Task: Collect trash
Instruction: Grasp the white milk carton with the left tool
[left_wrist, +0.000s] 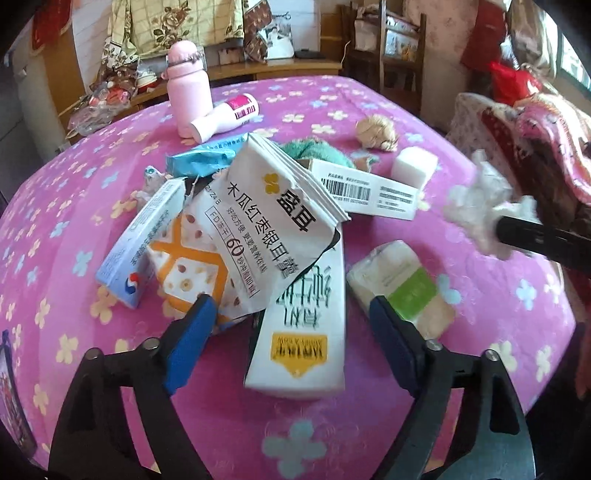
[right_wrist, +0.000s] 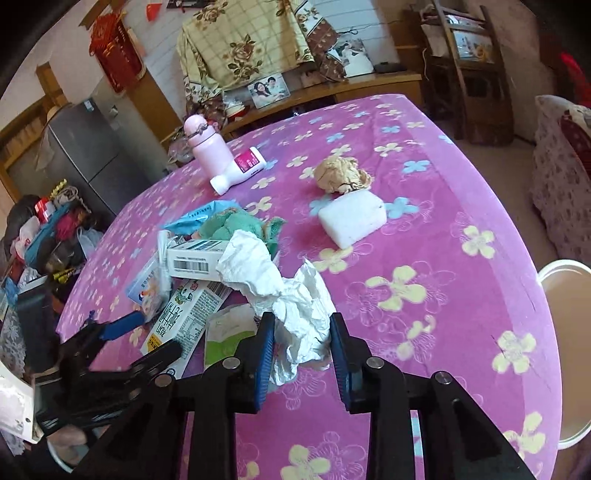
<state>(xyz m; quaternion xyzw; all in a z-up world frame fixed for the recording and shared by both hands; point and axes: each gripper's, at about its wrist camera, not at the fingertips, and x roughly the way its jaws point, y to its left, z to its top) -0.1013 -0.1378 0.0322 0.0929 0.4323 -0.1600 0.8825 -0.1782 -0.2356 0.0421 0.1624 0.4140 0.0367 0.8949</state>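
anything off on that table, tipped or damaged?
Yes. The white bottle lies tipped on its side against the upright pink flask. The torn snack pouch tops a loose wrapper heap. The right gripper is shut on crumpled tissue.

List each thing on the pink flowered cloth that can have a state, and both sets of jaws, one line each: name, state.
Right gripper: jaws shut on the white tissue.
Left gripper: jaws open, astride the milk carton.
Milk carton: lying flat.
Pink bottle: upright, capped.
White bottle: tipped over.
Torn sachet: opened, on the pile.
Brown paper: crumpled.
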